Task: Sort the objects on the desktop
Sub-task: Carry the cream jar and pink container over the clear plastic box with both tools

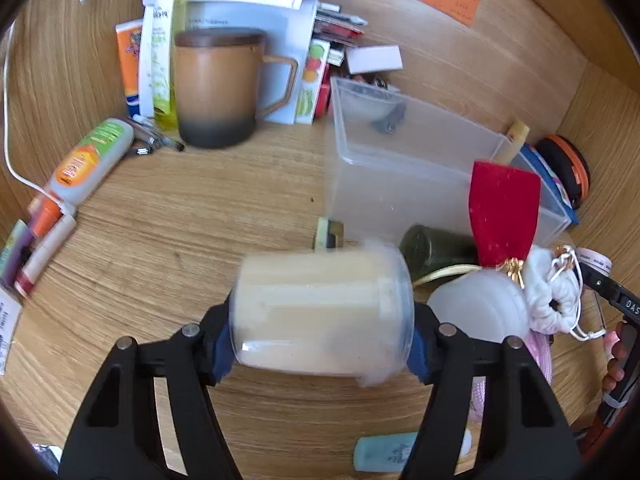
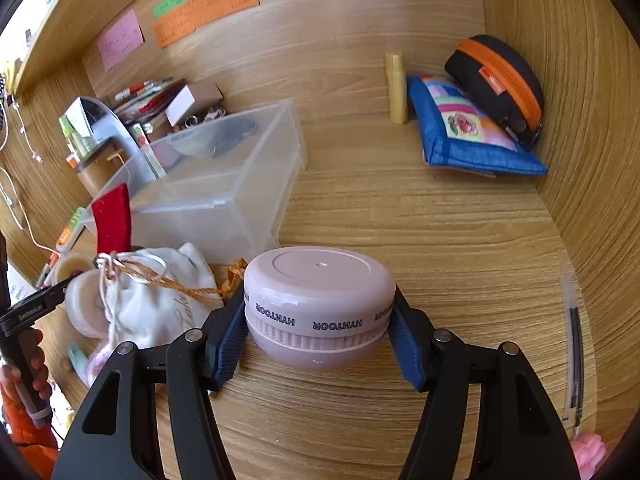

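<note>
On the wooden desk (image 1: pixel 168 216), the left gripper (image 1: pixel 322 334) has its blue ribbed pads (image 1: pixel 222 350) pressed against both sides of a clear plastic jar (image 1: pixel 320 312) filled with something pale cream. The jar lies on its side between the fingers, its long axis running across the jaws, left to right, with the wider rim end toward the right; it is blurred. Behind it, to the left, stands a brown ceramic mug (image 1: pixel 218 88) with a dark lid and a grey base, its handle pointing right. Right of the mug sits a frosted, rectangular plastic bin (image 1: pixel 420 176), open-topped. A red velvet pouch (image 1: pixel 502 208) leans against the bin's front, and a white drawstring bag (image 1: pixel 550 296) lies just beside it.

Further right, the right gripper (image 2: pixel 316 332) is clamped at mid-width on a round, pale pink case (image 2: pixel 318 304), smooth and puck-shaped, with black lettering around its side and a ribbed seam. Its flat top faces up and away from the camera. In the back right corner a blue quilted pouch (image 2: pixel 472 140) leans under a black case with an orange zip (image 2: pixel 496 80).
</note>
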The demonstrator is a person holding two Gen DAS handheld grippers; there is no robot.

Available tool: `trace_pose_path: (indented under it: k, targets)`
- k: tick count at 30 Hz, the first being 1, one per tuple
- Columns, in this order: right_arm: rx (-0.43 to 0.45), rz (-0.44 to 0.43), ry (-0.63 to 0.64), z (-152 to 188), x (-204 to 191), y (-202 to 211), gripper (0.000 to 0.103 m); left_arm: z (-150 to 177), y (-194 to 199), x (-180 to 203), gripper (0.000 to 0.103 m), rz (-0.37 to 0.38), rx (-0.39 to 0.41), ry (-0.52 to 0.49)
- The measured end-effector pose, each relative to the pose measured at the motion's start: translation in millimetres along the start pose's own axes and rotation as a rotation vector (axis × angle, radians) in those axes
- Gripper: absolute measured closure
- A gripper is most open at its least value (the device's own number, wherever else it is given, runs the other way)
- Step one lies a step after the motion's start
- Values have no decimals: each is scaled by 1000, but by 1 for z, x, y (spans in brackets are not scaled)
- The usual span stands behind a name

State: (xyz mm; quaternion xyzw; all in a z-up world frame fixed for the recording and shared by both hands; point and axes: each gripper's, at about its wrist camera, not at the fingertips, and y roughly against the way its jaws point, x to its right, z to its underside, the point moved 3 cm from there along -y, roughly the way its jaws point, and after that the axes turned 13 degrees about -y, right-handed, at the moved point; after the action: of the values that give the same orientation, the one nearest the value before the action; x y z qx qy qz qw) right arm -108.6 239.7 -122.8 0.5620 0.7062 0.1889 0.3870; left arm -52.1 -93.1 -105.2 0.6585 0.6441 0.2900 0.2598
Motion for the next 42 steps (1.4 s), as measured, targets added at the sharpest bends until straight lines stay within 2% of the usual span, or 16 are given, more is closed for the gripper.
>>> trace_pose_path:
  k: [9, 20, 30, 36, 42]
  targets:
    - [30, -15, 42, -5, -16, 12, 43, -5, 5, 0, 37, 6, 15, -18]
    - [74, -66, 83, -26, -40, 27, 43, -38, 36, -5, 37, -26, 110, -47]
    - [127, -99, 144, -51, -67, 38, 43, -76, 51, -9, 37, 55, 139, -98]
    - [123, -125, 168, -67, -83, 32, 43, -105, 58, -5, 37, 130, 159, -140]
    - [104, -143, 202, -82, -100, 20, 43, -128, 48, 1, 37, 197, 152, -155]
